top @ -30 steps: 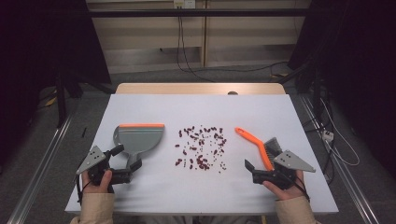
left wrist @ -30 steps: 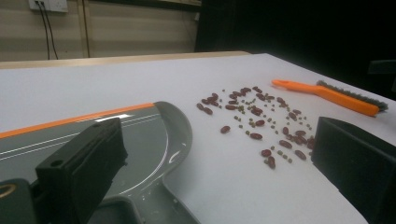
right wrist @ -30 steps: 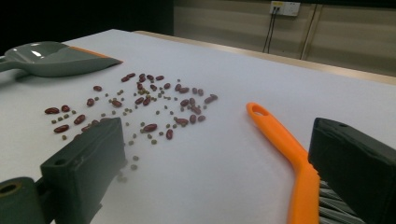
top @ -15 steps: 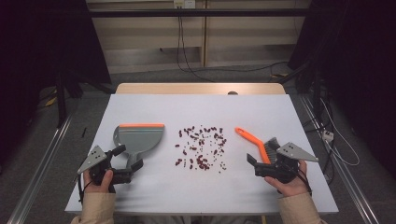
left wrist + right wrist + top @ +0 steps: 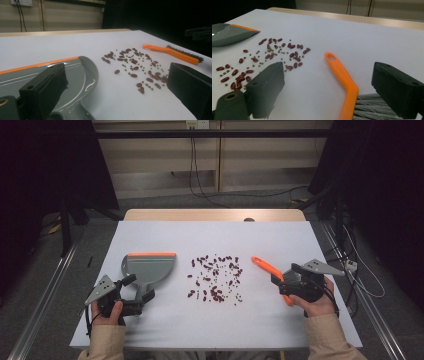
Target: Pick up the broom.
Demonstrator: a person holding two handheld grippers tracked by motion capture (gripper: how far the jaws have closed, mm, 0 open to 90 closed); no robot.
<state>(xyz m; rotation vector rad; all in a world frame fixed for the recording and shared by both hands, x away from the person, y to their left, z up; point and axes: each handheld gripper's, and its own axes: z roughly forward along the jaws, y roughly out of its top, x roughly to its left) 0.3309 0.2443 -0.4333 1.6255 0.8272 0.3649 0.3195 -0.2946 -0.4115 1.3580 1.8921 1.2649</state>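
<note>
Reaching for the brush (image 5: 347,87) beside the beans (image 5: 215,277) on the tabletop (image 5: 250,240), your right gripper (image 5: 280,284) stands wide and has just been closing around it — grip the stiff, light orange handle, not the soft bristles.

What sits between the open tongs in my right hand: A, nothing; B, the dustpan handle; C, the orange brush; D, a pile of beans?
C: in the right gripper view, the orange brush lies between the right tongs, whose jaws stand apart.
</note>
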